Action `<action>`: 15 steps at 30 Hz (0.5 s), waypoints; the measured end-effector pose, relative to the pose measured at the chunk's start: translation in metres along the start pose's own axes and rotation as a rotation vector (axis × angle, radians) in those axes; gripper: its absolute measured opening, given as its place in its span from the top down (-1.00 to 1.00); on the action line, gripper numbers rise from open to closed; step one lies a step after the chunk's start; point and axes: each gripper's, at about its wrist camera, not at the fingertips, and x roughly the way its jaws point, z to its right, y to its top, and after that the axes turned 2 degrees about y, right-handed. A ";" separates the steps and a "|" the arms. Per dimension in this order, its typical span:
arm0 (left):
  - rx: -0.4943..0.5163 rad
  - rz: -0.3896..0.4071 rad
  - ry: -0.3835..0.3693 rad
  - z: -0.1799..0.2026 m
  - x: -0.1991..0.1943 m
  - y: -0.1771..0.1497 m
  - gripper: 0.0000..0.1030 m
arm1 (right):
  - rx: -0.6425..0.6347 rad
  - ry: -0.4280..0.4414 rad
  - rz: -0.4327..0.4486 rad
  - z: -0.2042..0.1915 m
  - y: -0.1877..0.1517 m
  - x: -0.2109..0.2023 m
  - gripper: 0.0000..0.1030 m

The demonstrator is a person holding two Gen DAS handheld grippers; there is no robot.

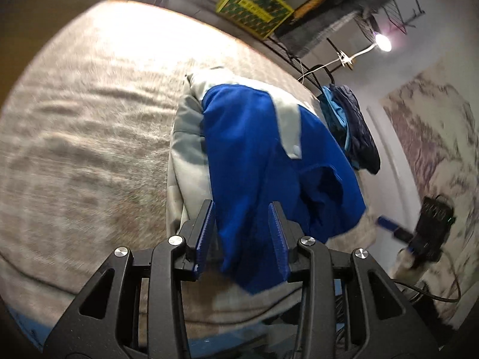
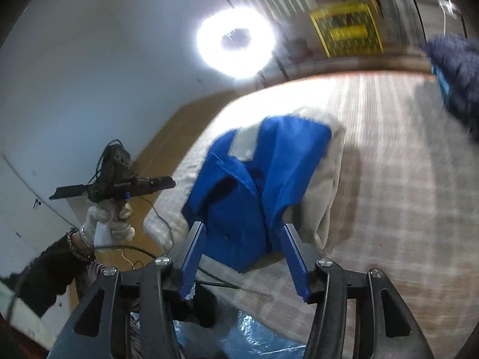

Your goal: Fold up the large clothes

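A blue and pale grey jacket (image 1: 254,149) lies bunched in a folded heap on the beige bed cover (image 1: 89,119), near its front edge. My left gripper (image 1: 242,209) hovers just over the jacket's near blue edge. Its jaws are apart and the pads do not press the cloth. The right wrist view shows the same jacket (image 2: 239,203) on the bed cover (image 2: 389,194). There my right gripper (image 2: 243,226) is open, with the blue hem showing between its fingers but not pinched. A white-gloved hand (image 2: 110,218) holds the left gripper off to the left.
Dark blue clothes (image 1: 353,125) hang at the bed's far side and show again as dark blue clothes (image 2: 455,74). A yellow-green box (image 1: 254,9) sits on a shelf behind. A lamp (image 1: 383,42) and a ring light (image 2: 236,45) glare. Cables and blue plastic (image 2: 254,335) lie below the bed edge.
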 end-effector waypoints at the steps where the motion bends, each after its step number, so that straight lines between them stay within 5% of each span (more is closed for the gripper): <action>1: -0.011 -0.007 -0.007 -0.003 0.007 0.003 0.28 | 0.006 -0.003 -0.014 0.004 -0.001 0.011 -0.17; 8: -0.158 -0.045 -0.116 -0.033 0.048 0.015 0.29 | 0.026 -0.055 -0.102 0.026 0.000 0.072 -0.27; 9: -0.158 -0.039 -0.123 -0.034 0.050 0.016 0.33 | 0.027 -0.062 -0.109 0.029 0.001 0.078 -0.27; 10: -0.148 -0.033 -0.126 -0.033 0.052 0.016 0.62 | 0.029 -0.065 -0.116 0.032 0.002 0.084 -0.22; 11: -0.123 -0.034 -0.126 -0.028 0.052 0.018 0.77 | 0.037 -0.059 -0.118 0.036 0.004 0.090 -0.14; 13: -0.081 -0.013 -0.115 -0.018 0.045 0.021 0.94 | 0.089 -0.003 -0.121 0.044 0.008 0.097 0.57; 15: -0.044 0.032 -0.104 -0.005 0.026 0.027 0.97 | 0.177 0.104 -0.113 0.050 0.012 0.099 0.87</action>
